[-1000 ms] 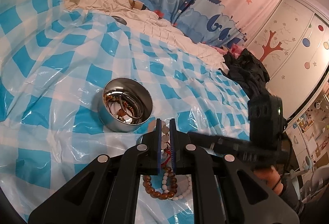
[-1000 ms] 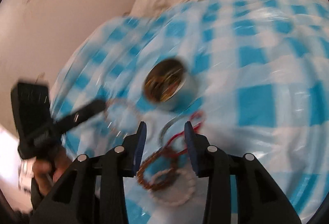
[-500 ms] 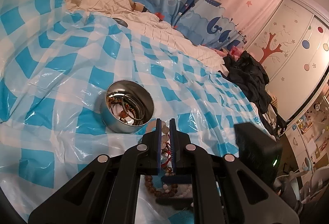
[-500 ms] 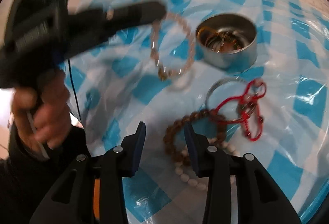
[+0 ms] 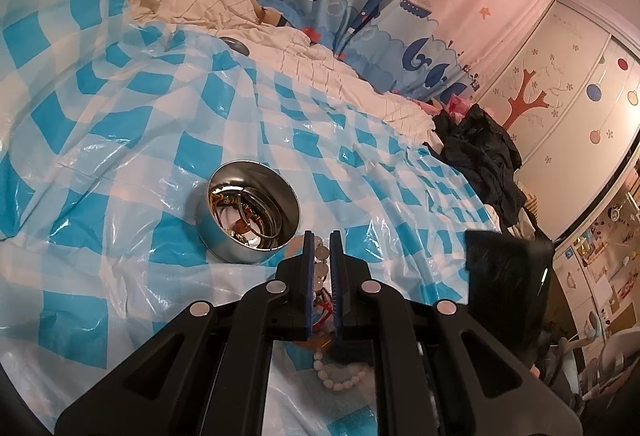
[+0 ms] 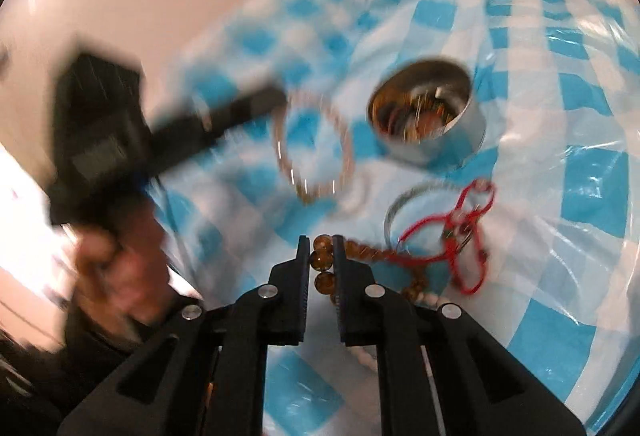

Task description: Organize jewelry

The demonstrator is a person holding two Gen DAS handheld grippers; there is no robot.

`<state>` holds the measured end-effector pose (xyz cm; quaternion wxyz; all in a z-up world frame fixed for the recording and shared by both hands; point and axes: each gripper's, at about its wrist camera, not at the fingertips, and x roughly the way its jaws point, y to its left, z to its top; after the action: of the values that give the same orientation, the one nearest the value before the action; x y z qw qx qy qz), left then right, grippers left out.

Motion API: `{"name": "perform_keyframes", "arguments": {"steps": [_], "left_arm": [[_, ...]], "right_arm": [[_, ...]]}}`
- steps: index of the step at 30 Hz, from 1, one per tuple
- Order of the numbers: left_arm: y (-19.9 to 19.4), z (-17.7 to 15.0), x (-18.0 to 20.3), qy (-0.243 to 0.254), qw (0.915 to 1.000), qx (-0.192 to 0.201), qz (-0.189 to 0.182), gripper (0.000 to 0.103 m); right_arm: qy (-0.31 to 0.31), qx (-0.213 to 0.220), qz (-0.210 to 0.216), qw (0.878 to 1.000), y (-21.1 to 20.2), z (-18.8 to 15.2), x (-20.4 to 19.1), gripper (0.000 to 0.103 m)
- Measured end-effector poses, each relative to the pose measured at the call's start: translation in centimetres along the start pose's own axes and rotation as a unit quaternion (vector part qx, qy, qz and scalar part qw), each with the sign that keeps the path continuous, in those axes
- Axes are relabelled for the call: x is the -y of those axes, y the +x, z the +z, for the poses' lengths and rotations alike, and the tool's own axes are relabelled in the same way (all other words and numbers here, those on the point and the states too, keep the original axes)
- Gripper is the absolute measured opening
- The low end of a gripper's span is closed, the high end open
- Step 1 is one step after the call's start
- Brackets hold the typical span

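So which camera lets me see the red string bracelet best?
The right wrist view. There the red string bracelet lies in the open on the checked sheet, its loops plain beside the brown beads. In the left wrist view only a red scrap peeks out between that gripper's fingers.

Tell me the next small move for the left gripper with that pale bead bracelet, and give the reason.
Probably carry it a little forward and left until it hangs over the steel bowl, then open. The left gripper is shut on the pale bead bracelet, which dangles just short of the bowl's rim. The bowl already holds other pieces. The right gripper is closed on the brown bead bracelet.
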<state>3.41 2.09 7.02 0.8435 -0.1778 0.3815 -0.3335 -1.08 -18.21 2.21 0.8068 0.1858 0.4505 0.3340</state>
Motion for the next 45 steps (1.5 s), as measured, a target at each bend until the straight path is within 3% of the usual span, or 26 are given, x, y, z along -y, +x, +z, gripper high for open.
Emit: {"name": "perform_keyframes", "arguments": {"steps": [7, 15, 16, 20, 21, 26, 27, 28, 29, 35, 37, 40, 43, 45], "left_arm": [[0.4, 2.3, -0.2, -0.017, 0.9994, 0.022, -0.019, 0.006], [3.5, 4.8, -1.5, -0.055, 0.9971, 0.027, -0.044, 0.006], [4.3, 4.9, -1.9, -0.06, 0.9974, 0.021, -0.035, 0.006], [7.5, 4.5, -4.1, -0.074, 0.9944, -0.019, 0.072, 0.007], [7.5, 4.4, -4.5, -0.082, 0.9931, -0.022, 0.082, 0.007], [5.2, 4.3, -5.1, -0.089, 0.9911, 0.002, 0.098, 0.015], [4.7, 4.2, -5.2, -0.09, 0.9912, 0.005, 0.097, 0.018], [4.3, 4.0, -5.1, -0.09, 0.9913, 0.006, 0.096, 0.019], [3.9, 3.7, -4.9, -0.086, 0.9914, 0.005, 0.098, 0.02], [2.4, 1.4, -2.5, -0.04, 0.9946, -0.019, 0.093, 0.023], [2.8, 0.5, -1.4, -0.021, 0.9958, -0.038, 0.081, 0.026], [3.5, -0.3, -0.5, -0.01, 0.996, -0.049, 0.074, 0.03], [3.2, -0.5, -0.7, -0.025, 0.9962, -0.044, 0.07, 0.033], [2.9, -0.6, -0.9, -0.031, 0.9965, -0.039, 0.066, 0.035]], "right_arm": [[0.071, 0.126, 0.126, 0.981, -4.9, 2.0, 2.5, 0.012], [0.086, 0.159, 0.132, 0.975, -6.6, 3.9, 3.6, 0.012], [0.086, 0.16, 0.132, 0.974, -6.7, 4.1, 3.7, 0.012], [0.087, 0.164, 0.123, 0.975, -5.8, 5.8, 4.3, 0.012], [0.086, 0.163, 0.12, 0.976, -5.6, 6.0, 4.4, 0.012], [0.073, 0.149, 0.072, 0.984, -2.2, 8.7, 4.9, 0.014], [0.071, 0.137, 0.053, 0.987, -1.1, 9.2, 5.0, 0.022], [0.074, 0.114, 0.024, 0.99, 0.1, 9.5, 5.2, 0.055], [0.077, 0.104, 0.004, 0.992, 0.6, 9.5, 5.3, 0.066], [0.061, 0.094, -0.098, 0.989, -2.9, 5.8, 5.1, 0.066], [0.047, 0.069, -0.132, 0.988, -3.7, 3.3, 5.3, 0.066], [0.042, 0.018, -0.171, 0.984, -2.2, 1.0, 5.8, 0.066], [-0.001, -0.019, -0.211, 0.977, 0.1, 0.1, 4.9, 0.065], [-0.024, -0.036, -0.226, 0.973, 1.4, -0.4, 4.7, 0.055]]}}
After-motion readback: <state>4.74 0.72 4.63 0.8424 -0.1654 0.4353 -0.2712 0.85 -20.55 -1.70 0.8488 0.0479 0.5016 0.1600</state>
